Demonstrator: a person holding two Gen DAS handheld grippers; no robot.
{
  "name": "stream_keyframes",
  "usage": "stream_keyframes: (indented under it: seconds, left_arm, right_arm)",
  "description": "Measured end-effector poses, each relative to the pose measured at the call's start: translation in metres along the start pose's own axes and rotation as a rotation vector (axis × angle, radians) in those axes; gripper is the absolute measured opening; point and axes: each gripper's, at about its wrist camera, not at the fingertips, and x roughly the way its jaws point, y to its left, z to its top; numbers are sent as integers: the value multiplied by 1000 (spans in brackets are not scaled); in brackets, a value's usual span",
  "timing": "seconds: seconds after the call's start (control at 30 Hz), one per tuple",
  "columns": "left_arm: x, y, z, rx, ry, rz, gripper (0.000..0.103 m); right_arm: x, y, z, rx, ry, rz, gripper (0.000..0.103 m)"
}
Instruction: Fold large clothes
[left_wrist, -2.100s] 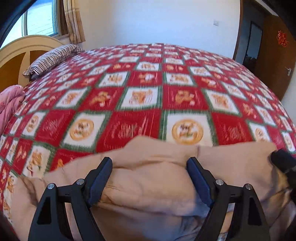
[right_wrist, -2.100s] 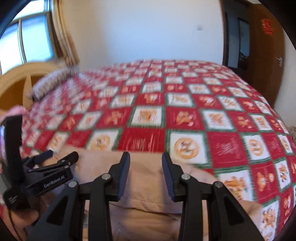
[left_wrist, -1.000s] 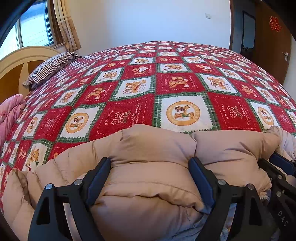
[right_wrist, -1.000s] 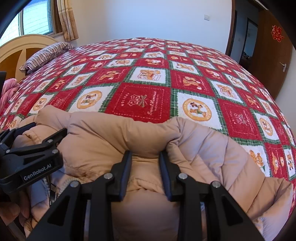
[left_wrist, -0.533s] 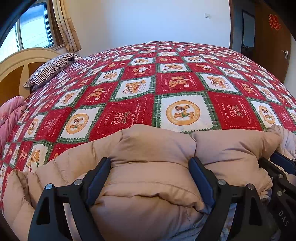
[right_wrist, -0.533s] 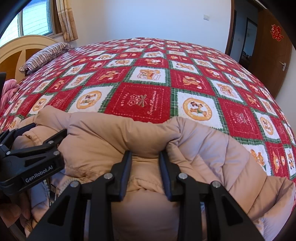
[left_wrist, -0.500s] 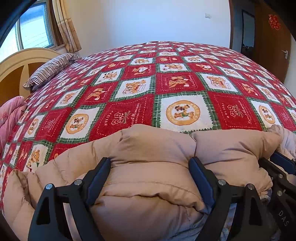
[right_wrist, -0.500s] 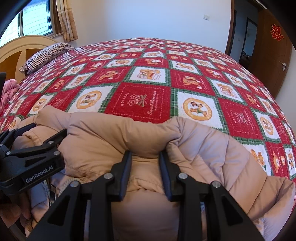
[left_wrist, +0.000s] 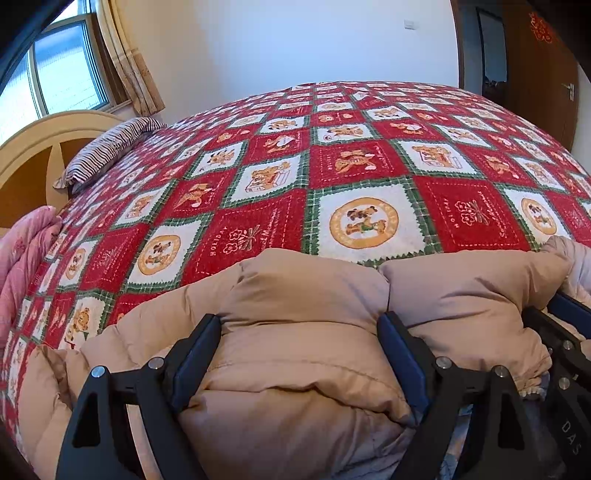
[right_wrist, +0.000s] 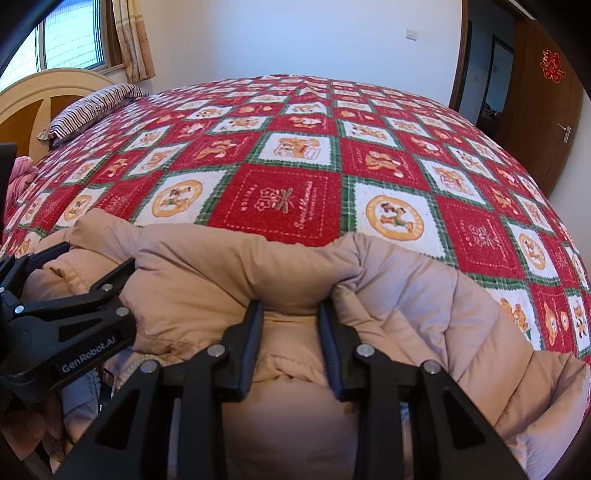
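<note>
A puffy tan jacket (left_wrist: 303, 354) lies bunched along the near edge of a bed (left_wrist: 354, 155), on a bedspread (right_wrist: 288, 199) of red and white squares with green borders and small bear pictures. The left hand-held gripper (left_wrist: 299, 354) stands wide, with a thick fold of the jacket filling the space between its fingers (left_wrist: 195, 354), both pads pressed into the padding. The right hand-held gripper (right_wrist: 291, 332) is much narrower, and its two fingers (right_wrist: 251, 332) pinch a ridge of the same jacket.

The right wrist view shows the jacket's right part (right_wrist: 461, 325) spreading toward the bed's near right corner, paler and quilted in stripes, and the left hand-held gripper (right_wrist: 66, 317) from the side, buried in the cloth at the picture's left edge. The left wrist view shows instead the jacket's left end (left_wrist: 48, 398) drooping at the near left, and a black part of the right hand-held gripper (left_wrist: 557, 332) at the far right edge.

Beyond the jacket the bedspread runs bare to the far side. At the left, a pink folded cover (left_wrist: 26, 243) lies at the bed's edge, then a striped pillow (left_wrist: 107, 147) against a rounded wooden headboard (left_wrist: 37, 155). Behind that are a window (left_wrist: 62, 74) and a beige curtain (left_wrist: 129, 70). A white wall (right_wrist: 295, 37) closes the far end, and at the right stands a brown door (right_wrist: 543, 92) with a red ornament (right_wrist: 552, 66), beside a dark doorway (right_wrist: 487, 81).
</note>
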Motion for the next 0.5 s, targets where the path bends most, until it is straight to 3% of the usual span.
stream_keyframes:
  seconds: [0.23,0.4,0.43,0.5]
  left_arm:
    - [0,-2,0,8,-3,12,88]
    - [-2,4,17,15,70,-23,89]
    - [-10,10,24,13,81,-45,89]
    - [-40,28,29,-25,31,-65,89]
  right_arm:
    - [1,-1,0,8,-2,9,34]
    - [0,1,4,-15,14,6,34]
    - [-5,-1,7,-37,21,18,36]
    - [-20,-5,7,-67,20,24,50]
